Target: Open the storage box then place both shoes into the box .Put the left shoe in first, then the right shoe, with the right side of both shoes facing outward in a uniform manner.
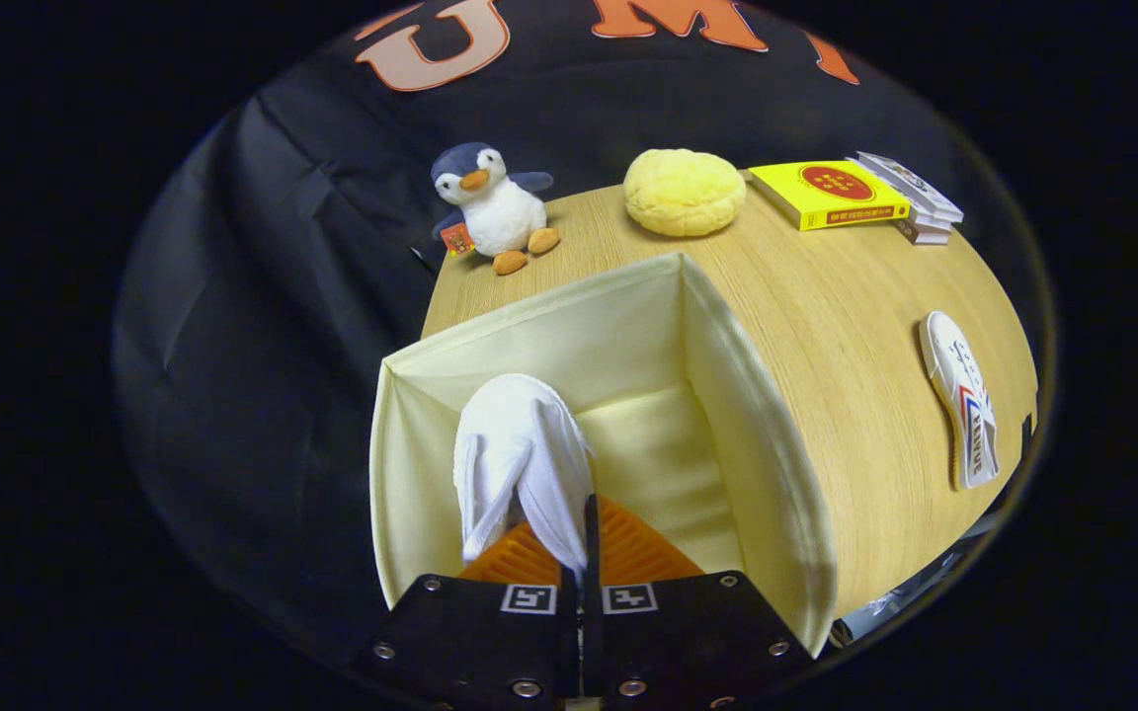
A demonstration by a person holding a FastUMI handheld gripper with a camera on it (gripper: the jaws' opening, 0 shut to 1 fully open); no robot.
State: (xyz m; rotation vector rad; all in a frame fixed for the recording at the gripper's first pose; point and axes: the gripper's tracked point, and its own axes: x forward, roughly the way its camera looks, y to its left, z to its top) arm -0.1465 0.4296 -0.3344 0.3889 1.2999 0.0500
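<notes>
Shoe in the tool: a white shoe (520, 459) hung toe-up inside the open box, with its heel end pinched between the fingers.
Tool: the tool (580, 553) was clenched on the white shoe, and its two fingers sat nearly together with the shoe's cloth squeezed between them.
Box: the pale yellow storage box (757, 444) was open at the top and stood at the near left corner of the desk. Its soft walls stood up and its floor showed beside the shoe.
Other shoe: a second white shoe (964, 400) with red and blue stripes lay on its side near the right edge of the desk, well apart from the box.
Desk: the desk (846, 336) was light wood.
Penguin: a toy penguin (492, 207) sat at the far left corner of the desk, beyond the box.
Cushion: a round yellow cushion (684, 192) lay at the far edge, to the right of the penguin.
Books: a yellow book (826, 194) lay at the far right corner, and a small stack of books (915, 197) sat just beside it.
</notes>
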